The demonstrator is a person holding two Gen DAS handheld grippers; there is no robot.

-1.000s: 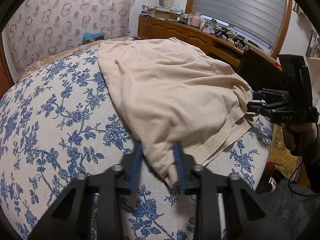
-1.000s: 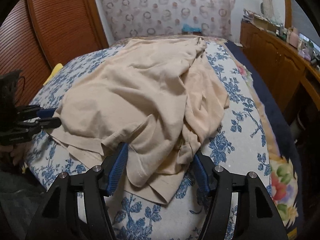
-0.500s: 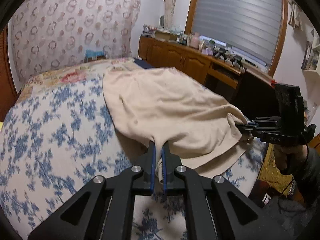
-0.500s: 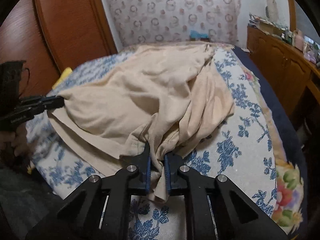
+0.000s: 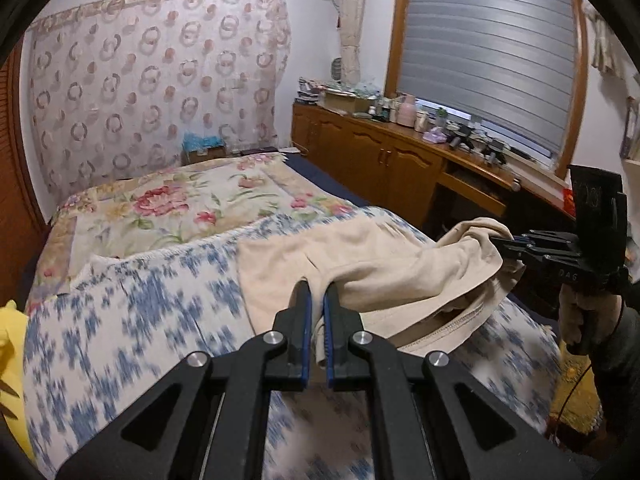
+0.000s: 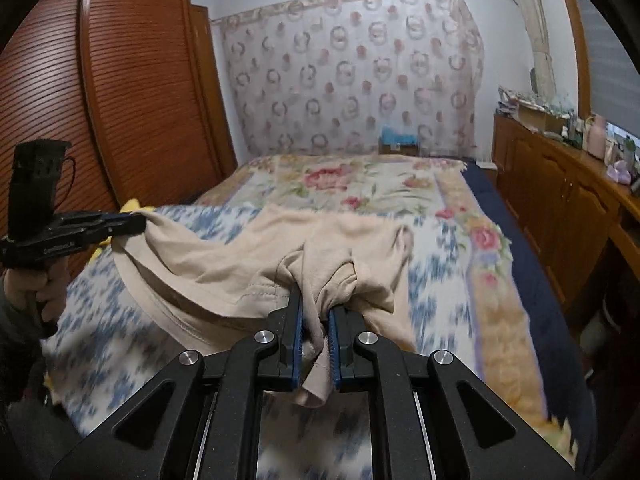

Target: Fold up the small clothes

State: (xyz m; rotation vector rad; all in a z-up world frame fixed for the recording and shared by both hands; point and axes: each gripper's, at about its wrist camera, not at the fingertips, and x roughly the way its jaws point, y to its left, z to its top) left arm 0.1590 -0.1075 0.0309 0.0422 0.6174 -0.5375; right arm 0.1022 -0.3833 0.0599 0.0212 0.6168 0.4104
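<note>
The beige garment [image 5: 372,264] hangs stretched between my two grippers above the near end of the bed [image 5: 132,320], its near hem lifted off the blue-flowered bedspread [image 6: 120,320] while its far part still lies on that cloth. My left gripper [image 5: 317,300] is pressed together on one bunched corner of the garment, a fold of cloth sticking out between its blue pads [image 5: 307,320]. My right gripper [image 6: 316,312] pinches the other corner, with a thicker wad of fabric squeezed between its pads and a flap drooping below them. Each gripper shows in the other's view, at the side, with my hand [image 5: 580,312] wrapped around its handle. Beyond the garment a blanket with red flowers [image 6: 352,184] covers the far half of the bed. A wooden cabinet [image 5: 380,160] with cluttered things on top runs along the right side, under the window blind [image 5: 488,60], and a patterned curtain [image 6: 352,72] hangs behind the bed
</note>
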